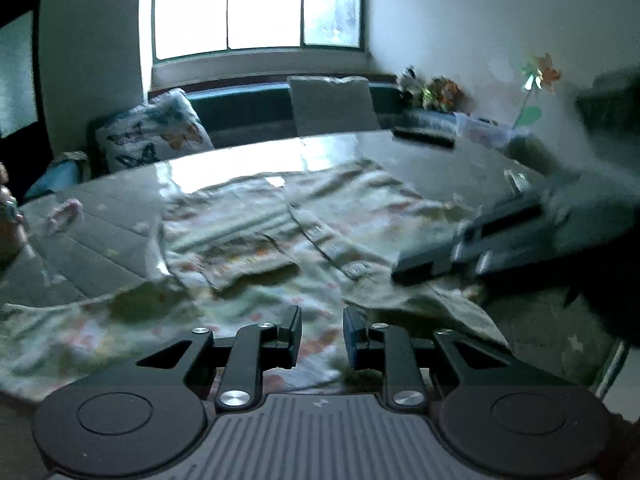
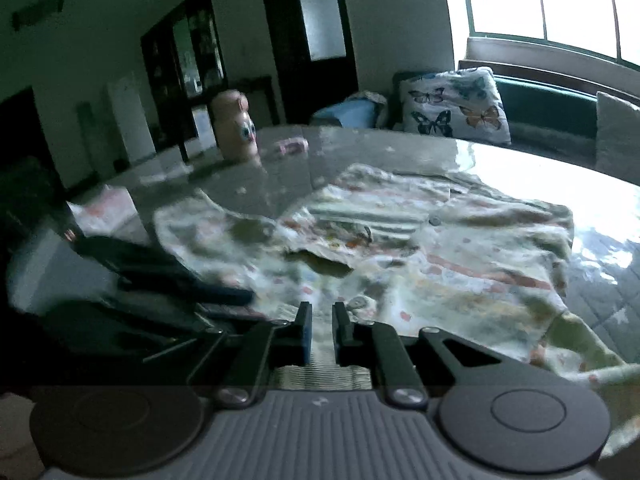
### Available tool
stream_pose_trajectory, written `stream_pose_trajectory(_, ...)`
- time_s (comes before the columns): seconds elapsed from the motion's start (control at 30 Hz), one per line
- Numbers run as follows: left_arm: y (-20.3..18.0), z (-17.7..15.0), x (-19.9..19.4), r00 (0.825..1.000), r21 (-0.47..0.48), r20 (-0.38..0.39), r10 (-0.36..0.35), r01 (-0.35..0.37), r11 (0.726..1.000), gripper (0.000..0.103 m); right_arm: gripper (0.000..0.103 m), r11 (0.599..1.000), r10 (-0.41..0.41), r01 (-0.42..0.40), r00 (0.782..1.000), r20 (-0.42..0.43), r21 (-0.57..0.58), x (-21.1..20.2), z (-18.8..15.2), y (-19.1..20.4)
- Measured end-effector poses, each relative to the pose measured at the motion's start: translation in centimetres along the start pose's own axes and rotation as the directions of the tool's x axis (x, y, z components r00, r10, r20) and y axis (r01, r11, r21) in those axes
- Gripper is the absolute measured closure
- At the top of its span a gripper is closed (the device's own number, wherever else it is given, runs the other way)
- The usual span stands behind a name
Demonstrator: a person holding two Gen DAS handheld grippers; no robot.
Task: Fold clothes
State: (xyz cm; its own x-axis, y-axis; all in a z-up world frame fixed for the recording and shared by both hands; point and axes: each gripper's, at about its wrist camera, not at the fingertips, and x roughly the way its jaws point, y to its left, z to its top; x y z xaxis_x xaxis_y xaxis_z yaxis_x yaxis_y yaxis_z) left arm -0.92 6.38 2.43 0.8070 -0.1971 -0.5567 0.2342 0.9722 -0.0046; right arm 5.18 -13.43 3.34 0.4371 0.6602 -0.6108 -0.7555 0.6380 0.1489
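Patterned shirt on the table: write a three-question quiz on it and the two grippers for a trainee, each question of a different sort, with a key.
1. True or false: the patterned shirt lies neatly folded into a square on the table.
2. Multiple choice: the left gripper is A) shut on a sleeve, B) open with a gap between its fingers, above the shirt, C) out of view.
3. Fill in: the cushion on the sofa behind the table is printed with ____.

Key:
1. False; it is spread out and rumpled.
2. B. The right gripper also shows a gap, with nothing clamped.
3. Butterflies.
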Motion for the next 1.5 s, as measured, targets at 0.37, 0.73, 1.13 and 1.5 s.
stream_pose_trajectory(0.37,-2.0,2.4,2.8,0.998,-0.029,-0.001,-0.066,0.066,0.997,0.078,0.082,1.0,-0.019,0.018,0.999,-0.043,-0.024,1.1,-1.5,0.1)
stream_pose_trajectory(0.73,-4.8,1.3,5.4,0.988,0.018,-0.069,-0.141,0.142,0.99,0.078,0.07,0.92,-0.337,0.317,0.94,0.051,0.229,-5.6,-2.8,-8.0)
stream_pose_trajectory(1.13,-5.2,0.6,5.8,0.986,0.027,-0.087,-0.143,0.146,0.989,0.079,0.059,0.767,-0.569,0.541,0.822,-0.023,0.346,-7.0,-5.1,-14.8)
stream_pose_trajectory(1.5,-5.1,0.4,5.7,0.985,0.039,-0.081,-0.15,0.154,0.987,0.078,0.053,0.616,-0.691,0.658,0.716,-0.105,0.432,-10.9,-8.7,-14.8)
